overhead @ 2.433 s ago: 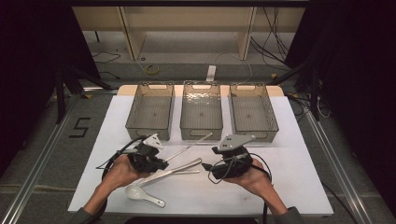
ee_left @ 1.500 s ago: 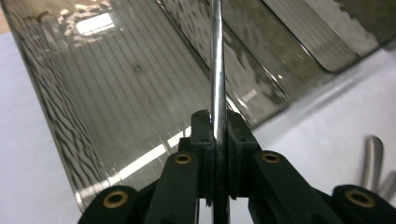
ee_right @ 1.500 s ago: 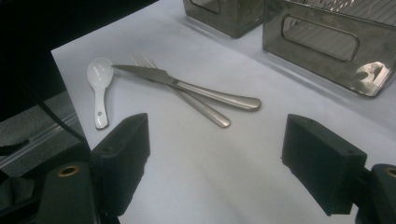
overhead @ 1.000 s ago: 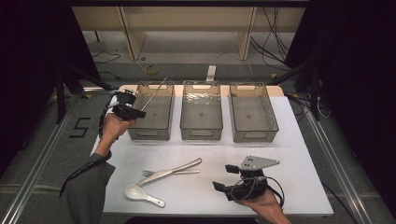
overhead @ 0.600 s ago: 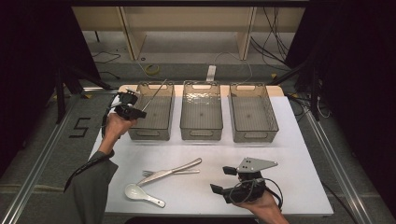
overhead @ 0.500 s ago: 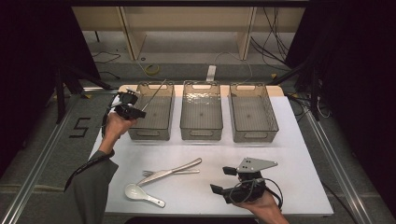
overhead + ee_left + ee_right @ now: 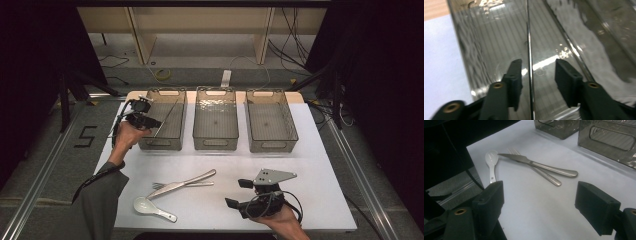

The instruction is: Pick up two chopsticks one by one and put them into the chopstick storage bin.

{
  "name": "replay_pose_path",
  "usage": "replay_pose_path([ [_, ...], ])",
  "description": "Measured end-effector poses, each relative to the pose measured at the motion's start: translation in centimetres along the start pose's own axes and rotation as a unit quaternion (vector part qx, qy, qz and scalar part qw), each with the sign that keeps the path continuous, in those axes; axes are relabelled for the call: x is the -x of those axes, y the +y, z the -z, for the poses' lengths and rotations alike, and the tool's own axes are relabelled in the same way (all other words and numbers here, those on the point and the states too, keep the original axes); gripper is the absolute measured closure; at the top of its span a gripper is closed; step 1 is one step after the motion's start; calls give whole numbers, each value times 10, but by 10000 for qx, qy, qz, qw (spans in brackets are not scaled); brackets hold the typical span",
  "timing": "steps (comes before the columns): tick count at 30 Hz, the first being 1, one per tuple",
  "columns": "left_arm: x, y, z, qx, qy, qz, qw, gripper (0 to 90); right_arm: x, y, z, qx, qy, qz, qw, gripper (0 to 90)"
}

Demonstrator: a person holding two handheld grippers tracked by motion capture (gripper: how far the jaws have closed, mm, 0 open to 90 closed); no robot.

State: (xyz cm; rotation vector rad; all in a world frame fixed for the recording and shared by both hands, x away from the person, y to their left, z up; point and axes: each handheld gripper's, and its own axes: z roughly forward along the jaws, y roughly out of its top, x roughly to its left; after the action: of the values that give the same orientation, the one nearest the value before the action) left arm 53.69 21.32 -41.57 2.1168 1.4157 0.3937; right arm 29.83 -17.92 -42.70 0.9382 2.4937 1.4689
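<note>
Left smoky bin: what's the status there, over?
Left gripper jaws just opening, thin metal stick loose between them, over leftmost smoky plastic bin. Right gripper open, low over white table. Nothing blocking.

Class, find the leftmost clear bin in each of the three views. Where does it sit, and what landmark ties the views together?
High view: leftmost bin, left end of the row of three.
Left gripper view: close up, across the centre.
Right gripper view: top edge, probably the farther bin.
Shared landmark: white tabletop.
</note>
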Motion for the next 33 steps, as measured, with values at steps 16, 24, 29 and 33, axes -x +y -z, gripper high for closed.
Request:
replay_pose_path([
  [16,38,-34,52,99,-901,-516,9945,250,1,1,5,228,-111,-35,9997,226],
  [24,56,-71,64,162,-1037,-926,9902,228,4,-1,10,347,-333,-63,9988,226],
  [29,67,-82,71,116,-1093,-1220,9864,224,5,-2,13,474,-501,10,9976,228],
  [33,77,-89,77,114,-1231,-1415,9822,221,10,-5,17,542,-621,-10,9966,227],
])
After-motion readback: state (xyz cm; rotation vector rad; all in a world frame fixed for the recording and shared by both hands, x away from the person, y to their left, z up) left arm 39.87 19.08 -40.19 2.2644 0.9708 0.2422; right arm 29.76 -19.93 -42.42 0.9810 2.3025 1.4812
